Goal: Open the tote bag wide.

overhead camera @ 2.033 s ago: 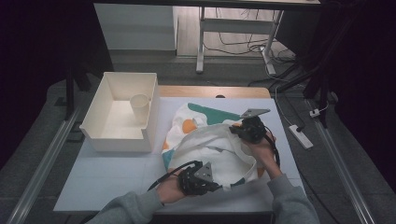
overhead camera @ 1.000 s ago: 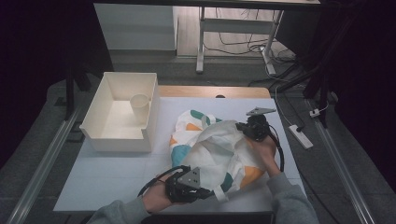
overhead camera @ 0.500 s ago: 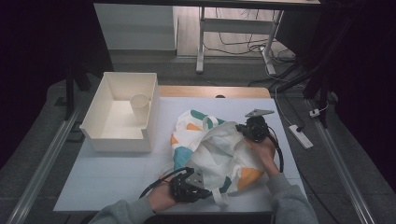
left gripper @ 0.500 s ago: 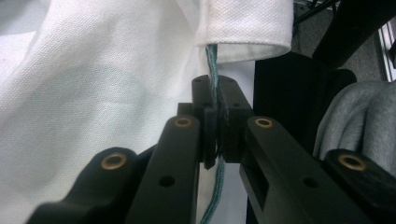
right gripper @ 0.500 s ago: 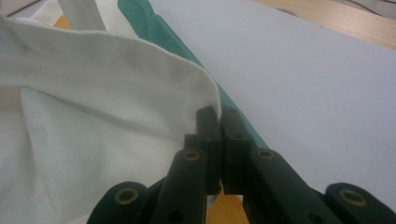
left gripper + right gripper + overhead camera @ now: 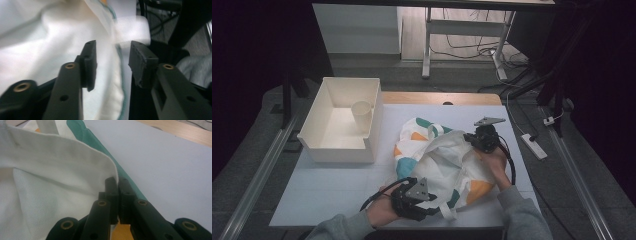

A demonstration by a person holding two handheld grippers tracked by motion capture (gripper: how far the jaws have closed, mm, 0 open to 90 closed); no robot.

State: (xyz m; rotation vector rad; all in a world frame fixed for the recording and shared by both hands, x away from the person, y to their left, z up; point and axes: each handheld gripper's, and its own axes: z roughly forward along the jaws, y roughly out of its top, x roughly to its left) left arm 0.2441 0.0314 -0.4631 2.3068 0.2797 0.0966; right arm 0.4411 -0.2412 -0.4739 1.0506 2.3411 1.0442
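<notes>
A white cloth bag [image 6: 447, 162] with orange and teal patches lies crumpled on the white table [image 6: 327, 187]. My right gripper [image 6: 469, 138] is at the bag's far right side. In the right gripper view it [image 6: 117, 181] is shut on the folded white hem of the bag [image 6: 50, 165]. My left gripper [image 6: 429, 206] rests at the bag's near edge. In the left gripper view its jaws [image 6: 112, 50] stand open over the white cloth [image 6: 45, 37] and its teal-trimmed edge, and a white strap [image 6: 131, 28] lies just beyond the tips.
A white open box [image 6: 343, 148] stands at the table's left with a pale cup [image 6: 362, 114] inside. A wooden strip [image 6: 442, 98] runs along the table's far edge. A power strip [image 6: 530, 145] lies on the floor at the right.
The white layer of the bag has been drawn over its coloured side toward the near edge. My left gripper has slid a little nearer to the person. The right gripper has barely moved.
</notes>
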